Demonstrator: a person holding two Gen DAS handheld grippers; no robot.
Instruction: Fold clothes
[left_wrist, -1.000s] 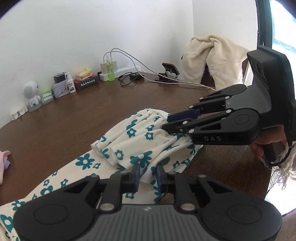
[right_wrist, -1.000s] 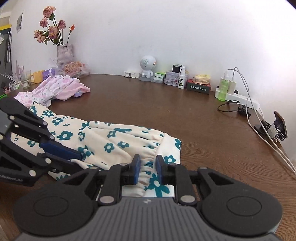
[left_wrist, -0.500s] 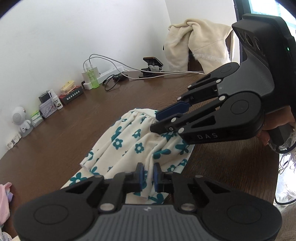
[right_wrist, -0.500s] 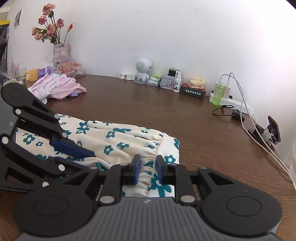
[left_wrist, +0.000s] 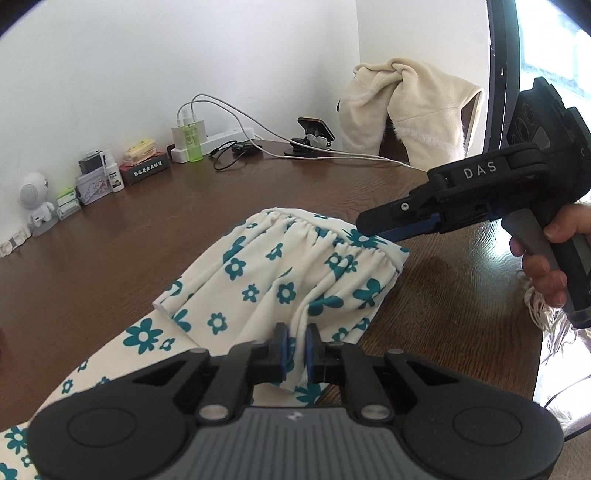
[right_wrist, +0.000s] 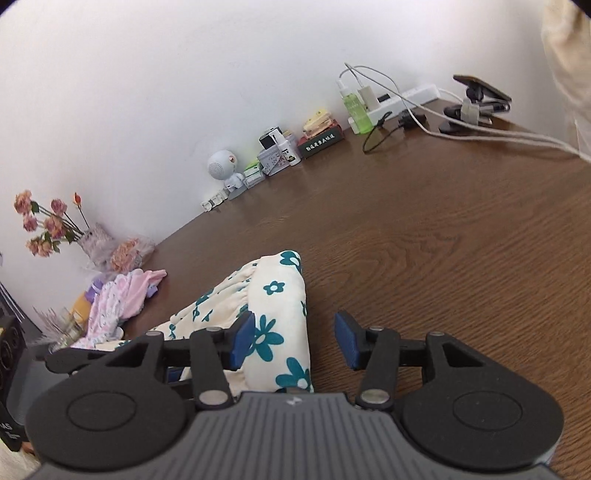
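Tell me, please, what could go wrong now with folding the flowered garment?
The right gripper has just opened and released the waistband; the floral garment may slump out of its fold. Only the left gripper pinches it, so pulling could drag it across the table and wrinkle it.

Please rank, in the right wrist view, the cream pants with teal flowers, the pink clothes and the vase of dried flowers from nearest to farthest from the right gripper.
1. Cream pants with teal flowers: between the right gripper's open jaws.
2. Pink clothes: farther left.
3. Vase of dried flowers: by the wall, beyond them.
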